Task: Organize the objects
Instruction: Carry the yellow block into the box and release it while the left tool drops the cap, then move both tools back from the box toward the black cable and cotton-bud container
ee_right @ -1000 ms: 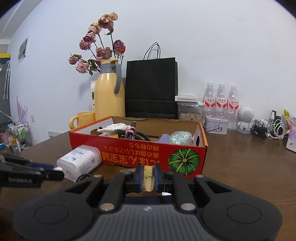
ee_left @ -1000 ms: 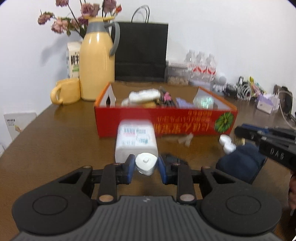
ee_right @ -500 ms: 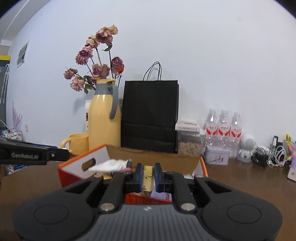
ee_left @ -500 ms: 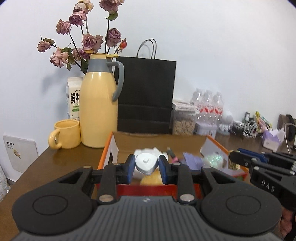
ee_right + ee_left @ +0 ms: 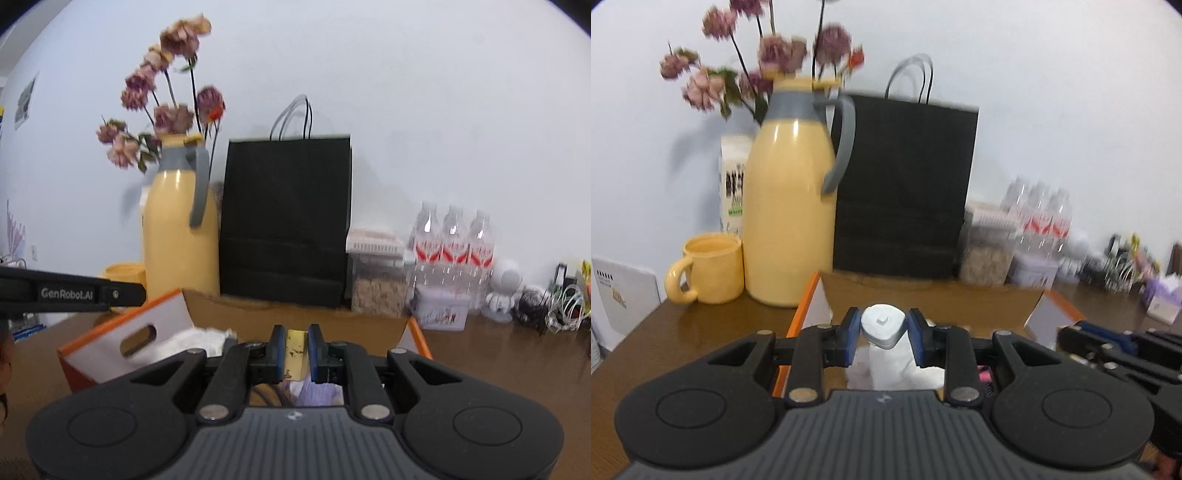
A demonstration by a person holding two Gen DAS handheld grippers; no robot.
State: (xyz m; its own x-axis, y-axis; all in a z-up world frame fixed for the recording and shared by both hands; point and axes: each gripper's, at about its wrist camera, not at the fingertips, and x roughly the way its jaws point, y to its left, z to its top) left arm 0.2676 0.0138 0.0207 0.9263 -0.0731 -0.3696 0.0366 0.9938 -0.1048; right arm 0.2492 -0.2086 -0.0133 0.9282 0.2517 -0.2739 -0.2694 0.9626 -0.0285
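Left hand-held gripper [image 5: 882, 341] clamped on small white cap-like item [image 5: 883, 325], held above orange box [image 5: 803, 314]; right hand-held gripper [image 5: 296, 350] clamped on thin yellow piece [image 5: 295, 352], likewise above box; several items already inside; both pieces judged not yet dropped

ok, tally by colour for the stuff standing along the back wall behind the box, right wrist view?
Yellow: 2, the tall yellow thermos jug and the yellow ceramic mug.
Black: 1, the black paper shopping bag.
Clear: 4, three clear plastic water bottles with red labels and one clear lidded container.
White: 1, the small white robot figure.
Total: 8.
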